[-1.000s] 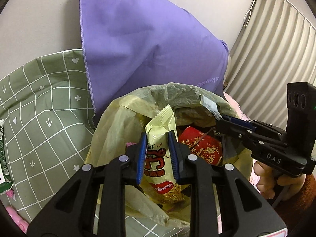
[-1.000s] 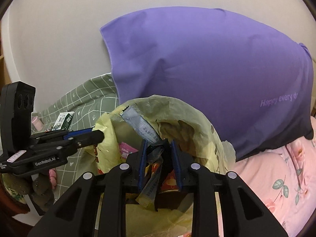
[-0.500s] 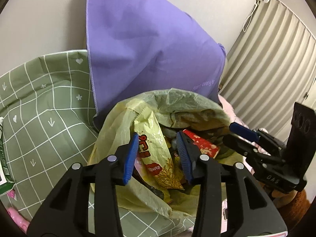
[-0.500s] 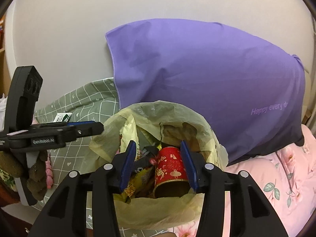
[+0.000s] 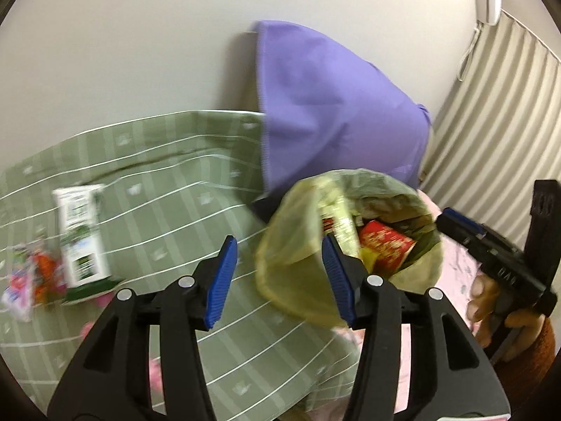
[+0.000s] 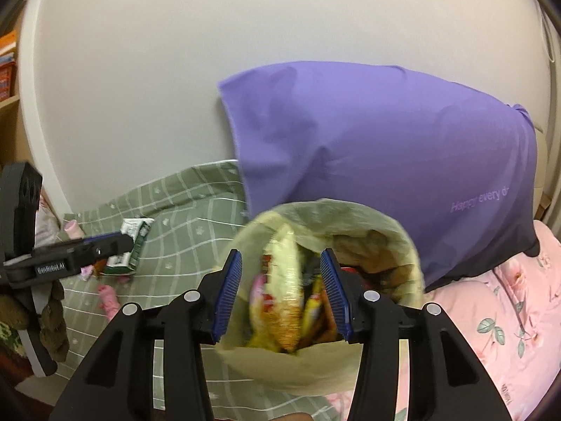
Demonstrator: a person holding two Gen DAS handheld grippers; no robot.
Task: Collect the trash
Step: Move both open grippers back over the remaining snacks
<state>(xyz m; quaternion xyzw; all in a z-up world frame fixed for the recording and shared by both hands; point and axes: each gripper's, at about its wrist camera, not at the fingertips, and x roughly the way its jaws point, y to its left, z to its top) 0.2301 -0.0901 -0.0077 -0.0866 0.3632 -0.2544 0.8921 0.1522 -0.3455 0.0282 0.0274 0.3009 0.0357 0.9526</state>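
Note:
A yellow-green plastic trash bag (image 5: 298,263) stands open on the bed, also in the right wrist view (image 6: 385,231). Inside lie a yellow snack packet (image 6: 285,280) and a red cup (image 5: 384,242). My left gripper (image 5: 278,280) is open and empty, left of the bag over the green checked blanket (image 5: 157,182). My right gripper (image 6: 280,289) is open and empty above the bag mouth. A white and green carton (image 5: 80,235) and small crumpled wrappers (image 5: 31,277) lie on the blanket at the left; the carton also shows in the right wrist view (image 6: 135,242).
A purple pillow (image 6: 385,133) leans on the wall behind the bag. A pink floral sheet (image 6: 498,308) is at the right. Striped curtains (image 5: 498,112) hang at the far right. Small pink scraps (image 6: 108,298) lie on the blanket.
Both grippers opened, letting their packets fall into the bag, then pulled back. The left gripper swung left, bringing the carton and wrappers into view.

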